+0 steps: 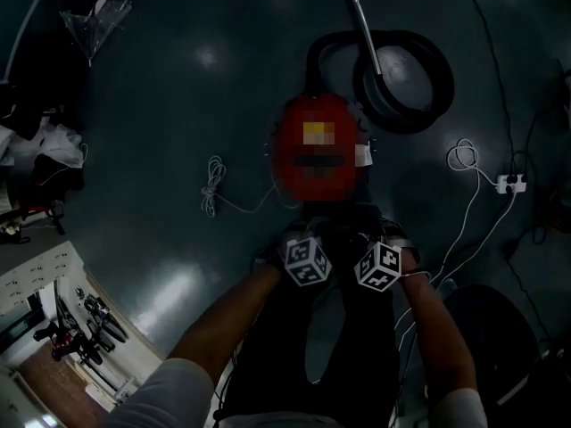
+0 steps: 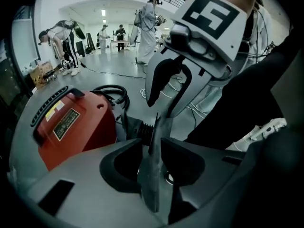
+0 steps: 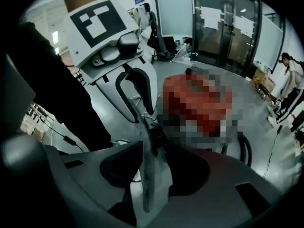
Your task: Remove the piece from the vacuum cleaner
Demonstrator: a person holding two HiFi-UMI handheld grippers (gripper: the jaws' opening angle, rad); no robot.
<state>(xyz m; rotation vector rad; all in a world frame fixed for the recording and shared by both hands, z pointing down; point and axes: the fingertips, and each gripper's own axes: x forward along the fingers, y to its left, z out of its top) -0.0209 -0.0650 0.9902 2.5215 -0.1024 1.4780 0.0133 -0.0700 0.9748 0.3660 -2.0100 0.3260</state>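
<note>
A red vacuum cleaner (image 1: 319, 150) lies on the dark floor straight ahead, also seen in the left gripper view (image 2: 71, 122). Its black ribbed hose cuff (image 2: 138, 128) sticks out of the near end. My left gripper (image 1: 302, 239) and right gripper (image 1: 379, 239) hover side by side just short of that end. The left gripper view shows the right gripper (image 2: 164, 106) with its dark fingers spread and nothing between them. In the right gripper view the left gripper (image 3: 142, 115) also stands open, close to the cuff (image 3: 156, 132).
The black hose (image 1: 419, 78) coils behind the cleaner with a metal wand (image 1: 364, 25) across it. A white cord (image 1: 214, 190) lies left and a power strip (image 1: 511, 184) right. A tool rack (image 1: 71, 328) stands near left. People (image 2: 148, 27) work far off.
</note>
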